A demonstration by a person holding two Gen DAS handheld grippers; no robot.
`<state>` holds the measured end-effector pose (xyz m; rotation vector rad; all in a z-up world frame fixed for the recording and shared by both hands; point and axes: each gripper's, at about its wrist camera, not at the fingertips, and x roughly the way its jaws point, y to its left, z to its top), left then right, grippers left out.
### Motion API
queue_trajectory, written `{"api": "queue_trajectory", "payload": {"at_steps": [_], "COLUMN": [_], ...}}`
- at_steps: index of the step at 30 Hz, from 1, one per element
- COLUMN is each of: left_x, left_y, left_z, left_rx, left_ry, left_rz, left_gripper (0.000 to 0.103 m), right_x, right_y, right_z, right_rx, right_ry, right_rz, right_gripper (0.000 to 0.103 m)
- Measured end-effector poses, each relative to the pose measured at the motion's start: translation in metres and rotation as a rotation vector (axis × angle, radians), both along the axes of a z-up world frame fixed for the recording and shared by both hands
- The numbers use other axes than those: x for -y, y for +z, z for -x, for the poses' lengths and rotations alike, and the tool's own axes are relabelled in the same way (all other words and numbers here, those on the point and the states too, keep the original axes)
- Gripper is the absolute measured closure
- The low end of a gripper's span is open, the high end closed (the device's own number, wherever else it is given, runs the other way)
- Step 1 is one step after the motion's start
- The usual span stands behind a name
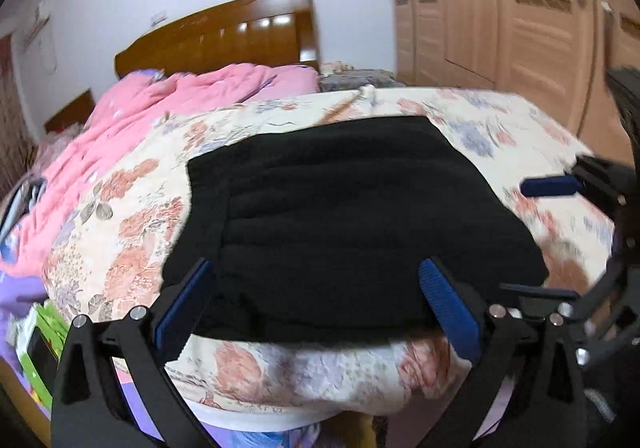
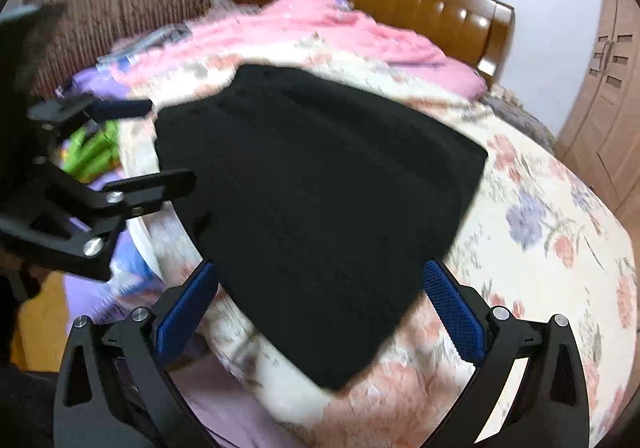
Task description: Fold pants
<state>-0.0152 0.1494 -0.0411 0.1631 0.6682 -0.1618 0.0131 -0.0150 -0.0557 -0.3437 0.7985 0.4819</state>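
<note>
The black pants (image 1: pixel 340 224) lie folded into a flat rectangle on a floral blanket (image 1: pixel 132 216); they also show in the right wrist view (image 2: pixel 320 208). My left gripper (image 1: pixel 316 272) is open, its blue-padded fingers spread over the near edge of the pants, holding nothing. My right gripper (image 2: pixel 320 272) is open and empty above the near corner of the pants. The right gripper shows at the right edge of the left wrist view (image 1: pixel 560 240), and the left gripper shows at the left of the right wrist view (image 2: pixel 160 144), beside the pants.
A pink quilt (image 1: pixel 168 104) is bunched behind the floral blanket, in front of a brown wooden headboard (image 1: pixel 240 32). A wooden wardrobe (image 1: pixel 520 8) stands to the right. A green box (image 1: pixel 44 344) and purple sheet sit low at the left, off the blanket's edge.
</note>
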Motion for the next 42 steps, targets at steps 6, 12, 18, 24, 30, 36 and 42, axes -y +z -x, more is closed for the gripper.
{"api": "queue_trajectory", "payload": {"at_steps": [6, 12, 18, 24, 30, 36, 42], "left_x": [-0.002, -0.002, 0.001, 0.018, 0.029, 0.017, 0.004], "left_y": [-0.039, -0.029, -0.014, 0.001, -0.009, -0.015, 0.015], "left_z": [-0.011, 0.002, 0.015, 0.012, -0.012, -0.007, 0.027], "left_rx": [-0.099, -0.062, -0.034, 0.003, -0.037, -0.048, 0.109], "left_ry": [0.034, 0.030, 0.013, -0.028, -0.058, -0.032, 0.091], "left_rz": [0.026, -0.040, -0.043, -0.053, -0.057, -0.024, 0.019], "left_gripper": [0.002, 0.002, 0.002, 0.002, 0.002, 0.002, 0.002], "right_x": [0.012, 0.026, 0.060, 0.071, 0.047, 0.060, 0.070], "right_y": [-0.042, -0.013, 0.018, 0.019, -0.010, 0.024, 0.051], "right_z": [-0.012, 0.007, 0.001, -0.073, -0.135, -0.103, -0.002], "right_rx": [-0.101, -0.057, -0.058, -0.167, -0.297, -0.159, 0.067], "right_ry": [-0.052, 0.037, 0.057, 0.006, -0.025, -0.092, -0.121], "right_rz": [0.054, -0.067, -0.319, -0.545, -0.515, -0.530, -0.325], "right_gripper": [0.005, 0.005, 0.004, 0.004, 0.004, 0.004, 0.004]}}
